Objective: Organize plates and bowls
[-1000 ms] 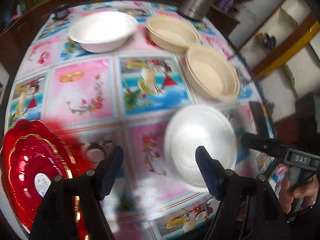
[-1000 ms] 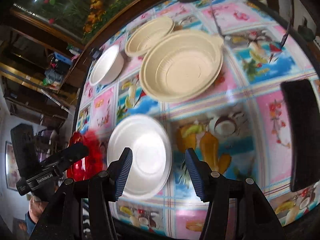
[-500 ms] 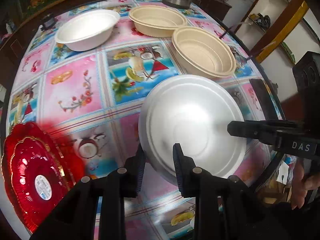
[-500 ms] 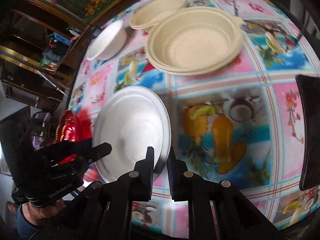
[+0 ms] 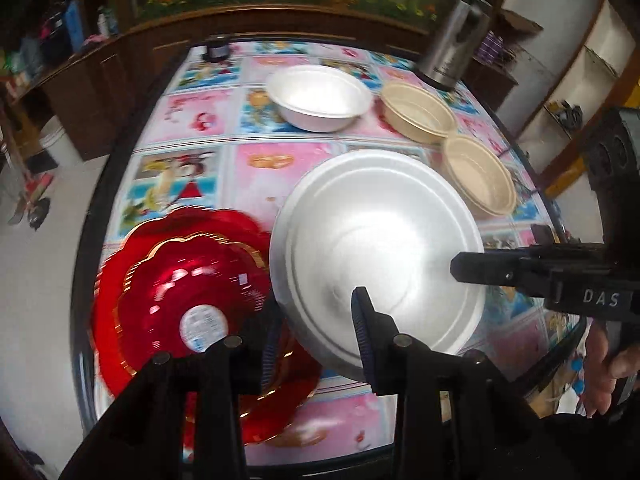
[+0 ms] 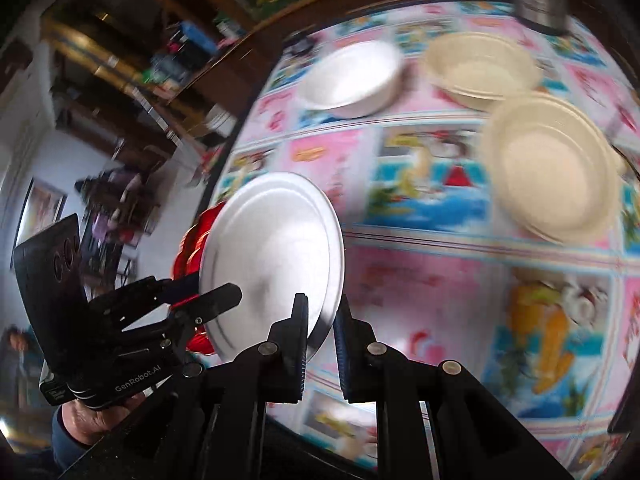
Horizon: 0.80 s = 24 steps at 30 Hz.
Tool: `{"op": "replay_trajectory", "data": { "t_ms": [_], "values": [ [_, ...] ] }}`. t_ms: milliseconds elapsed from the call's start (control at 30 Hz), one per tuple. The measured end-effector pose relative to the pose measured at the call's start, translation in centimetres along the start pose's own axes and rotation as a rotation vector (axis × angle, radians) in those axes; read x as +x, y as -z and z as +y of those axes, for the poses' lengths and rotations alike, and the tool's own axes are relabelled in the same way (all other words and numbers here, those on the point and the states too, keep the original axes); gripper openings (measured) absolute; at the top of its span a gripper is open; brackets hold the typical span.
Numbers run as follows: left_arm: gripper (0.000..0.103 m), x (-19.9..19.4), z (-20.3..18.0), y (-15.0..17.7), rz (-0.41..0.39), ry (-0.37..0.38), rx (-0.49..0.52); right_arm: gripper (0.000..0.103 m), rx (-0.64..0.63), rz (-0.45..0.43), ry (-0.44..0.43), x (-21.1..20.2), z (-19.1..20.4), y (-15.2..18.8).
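Lifted above the patterned tablecloth [image 5: 256, 160]: round white foam plate [image 5: 380, 248], empty, overlapping scalloped red plastic plates [image 5: 180, 280] at nine o'clock. Pinched at its rim by left gripper [image 5: 316, 344] and right gripper [image 6: 320, 344], both narrowly clamped. Farther, at twelve o'clock: empty white foam bowl [image 5: 320, 96]; at one o'clock, two empty beige bowls [image 5: 478, 174].

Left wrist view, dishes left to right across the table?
Red scalloped plastic plate with gold trim → white round foam plate held by both grippers → nearer beige paper bowl. The white foam bowl and farther beige paper bowl overlap that span, so I've left them unordered.
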<state>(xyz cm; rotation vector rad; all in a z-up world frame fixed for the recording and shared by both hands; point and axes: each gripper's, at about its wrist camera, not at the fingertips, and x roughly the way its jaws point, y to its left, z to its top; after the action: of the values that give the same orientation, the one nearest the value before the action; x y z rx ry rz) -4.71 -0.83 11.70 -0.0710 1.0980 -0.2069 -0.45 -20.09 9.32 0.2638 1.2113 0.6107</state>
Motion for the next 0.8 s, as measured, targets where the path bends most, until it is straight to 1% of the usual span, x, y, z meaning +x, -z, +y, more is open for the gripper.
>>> {"op": "replay_trajectory", "data": {
  "t_ms": [167, 400, 567, 800],
  "values": [
    [0.034, -1.4, 4.1, 1.5, -0.016, -0.047, -0.090, 0.014, -0.087, 0.054, -0.018, 2.6, 3.8, -0.8],
    [0.034, -0.9, 7.9, 3.8, 0.010, -0.092, -0.184, 0.014, -0.163, 0.140, -0.028, 7.4, 7.5, -1.7],
    [0.034, 0.3, 9.6, 4.7, 0.037, -0.105, -0.223, 0.014, -0.179, 0.195, -0.020, 10.4, 8.1, -1.7],
    [0.034, 2.2, 11.0, 5.1, 0.068, -0.120, -0.248, 0.014, -0.189, 0.232, 0.006, 13.4, 8.3, -1.9]
  ]
}}
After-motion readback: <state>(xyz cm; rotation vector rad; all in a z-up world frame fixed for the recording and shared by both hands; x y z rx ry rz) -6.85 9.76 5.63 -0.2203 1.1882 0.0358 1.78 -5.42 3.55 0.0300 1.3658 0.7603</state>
